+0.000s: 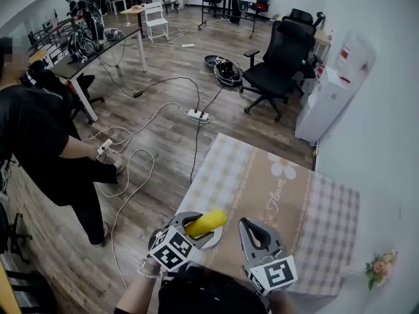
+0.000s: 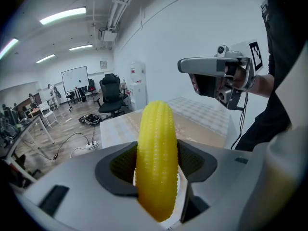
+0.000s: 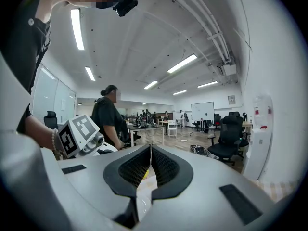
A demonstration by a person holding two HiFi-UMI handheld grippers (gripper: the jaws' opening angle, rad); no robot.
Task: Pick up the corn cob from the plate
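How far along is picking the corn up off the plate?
Grasp looks done: the left gripper is shut on the corn. In hand: the corn points up over the plate, seemingly lifted, though clearance is hard to judge. Left: perhaps raising it clear. The right gripper is shut, empty.

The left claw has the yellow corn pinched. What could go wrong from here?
The corn cob is rounded and sticks well out past the left claw, so it might swivel or slip free. The plate sits near the edge of the table, so a dropped cob could roll onto the floor. The right claw, shut and empty, hangs close beside and might bump it.
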